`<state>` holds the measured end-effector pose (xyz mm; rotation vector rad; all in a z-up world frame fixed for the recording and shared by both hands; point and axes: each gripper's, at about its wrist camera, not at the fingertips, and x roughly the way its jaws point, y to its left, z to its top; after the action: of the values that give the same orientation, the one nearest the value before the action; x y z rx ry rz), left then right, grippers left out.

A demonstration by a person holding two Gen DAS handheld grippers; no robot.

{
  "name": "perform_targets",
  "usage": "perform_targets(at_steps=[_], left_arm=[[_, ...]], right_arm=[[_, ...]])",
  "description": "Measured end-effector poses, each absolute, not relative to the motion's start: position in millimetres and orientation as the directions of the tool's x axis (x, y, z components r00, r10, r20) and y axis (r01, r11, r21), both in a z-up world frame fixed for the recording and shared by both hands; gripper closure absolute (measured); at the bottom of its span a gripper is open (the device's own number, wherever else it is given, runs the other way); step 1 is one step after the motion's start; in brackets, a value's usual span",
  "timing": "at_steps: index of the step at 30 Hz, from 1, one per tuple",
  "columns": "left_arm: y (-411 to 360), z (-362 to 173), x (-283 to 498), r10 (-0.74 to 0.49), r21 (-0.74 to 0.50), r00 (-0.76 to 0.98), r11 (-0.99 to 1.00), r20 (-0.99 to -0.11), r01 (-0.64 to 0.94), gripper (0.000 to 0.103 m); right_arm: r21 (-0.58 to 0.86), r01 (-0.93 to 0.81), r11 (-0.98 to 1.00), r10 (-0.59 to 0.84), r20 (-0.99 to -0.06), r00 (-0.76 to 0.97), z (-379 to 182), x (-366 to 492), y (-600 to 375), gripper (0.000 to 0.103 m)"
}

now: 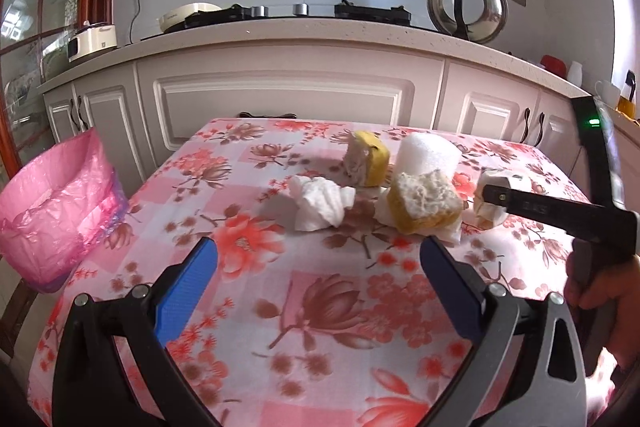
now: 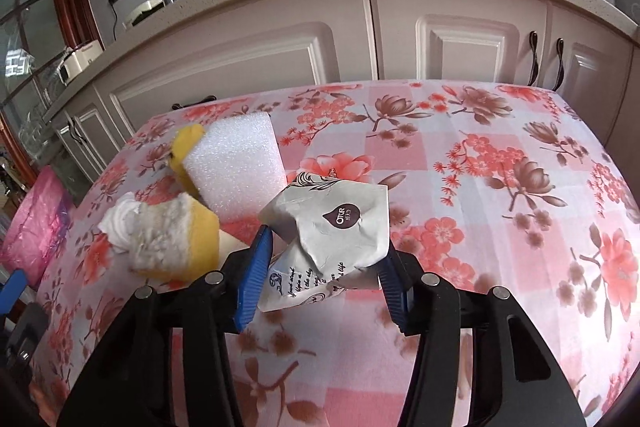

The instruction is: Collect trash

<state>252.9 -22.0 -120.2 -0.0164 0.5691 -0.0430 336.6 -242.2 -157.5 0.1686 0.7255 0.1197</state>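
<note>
On the floral tablecloth (image 1: 320, 307) lie a crumpled white tissue (image 1: 320, 203), two yellow peel chunks with white pith (image 1: 368, 159) (image 1: 424, 203) and a white foam block (image 1: 428, 155). My left gripper (image 1: 319, 247) hovers open in front of them, with nothing between its blue pads. To the right, my right gripper (image 2: 326, 247) has its blue pads pressed on both sides of a crumpled printed paper wrapper (image 2: 336, 223) just above the cloth. The near peel chunk (image 2: 168, 239) and the foam block (image 2: 240, 163) sit just left of it.
A bin lined with a pink bag (image 1: 60, 203) stands off the table's left edge. White kitchen cabinets (image 1: 280, 95) and a counter with a hob and a pot lid (image 1: 466, 3) run behind the table. A hand (image 1: 596, 291) holds the right gripper's handle.
</note>
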Motion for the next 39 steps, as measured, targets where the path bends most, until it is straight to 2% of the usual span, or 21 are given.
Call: perform_targets(at_steps=[9,18,21,22,23,24,30,39], left_arm=[[-67,-127,288,-0.072,-0.011,0.825,0.997,-0.561,0.08,0.005],[-109,-138,342,-0.104,-0.048,0.784,0.994,-0.611,0.095,0.005],[-122,-145,359,-0.075,-0.014,0.769,0.996,-0.635,0.086,0.014],[-123,-146,362,-0.075,-0.01,0.763,0.996,-0.642,0.089,0.021],[-126,-149,366,-0.075,-0.006,0.748,0.996,-0.66,0.094,0.034],[-125,-151,367,-0.078,-0.008,0.742,0.995,-0.665,0.097,0.039],[-120,-141,336,-0.119,-0.028,0.789,0.991,-0.603,0.129,0.041],[-101,-123,285,-0.136,-0.044,0.816,0.99,-0.562,0.135,0.041]], right_arm=[[0.262,-0.038,0.964,0.187,-0.571,0.799,-137,286,-270,0.054],[0.316,0.007,0.949,0.179,-0.554,0.813,-138,261,-301,0.054],[0.324,0.012,0.946,0.179,-0.553,0.814,-139,259,-306,0.054],[0.325,0.013,0.946,0.179,-0.553,0.814,-139,257,-307,0.054],[0.327,0.013,0.945,0.18,-0.553,0.813,-140,257,-309,0.054],[0.328,0.013,0.945,0.181,-0.553,0.813,-140,256,-310,0.054],[0.334,0.015,0.943,0.185,-0.559,0.809,-145,251,-310,0.054],[0.285,-0.042,0.958,0.2,-0.553,0.809,-144,243,-289,0.054]])
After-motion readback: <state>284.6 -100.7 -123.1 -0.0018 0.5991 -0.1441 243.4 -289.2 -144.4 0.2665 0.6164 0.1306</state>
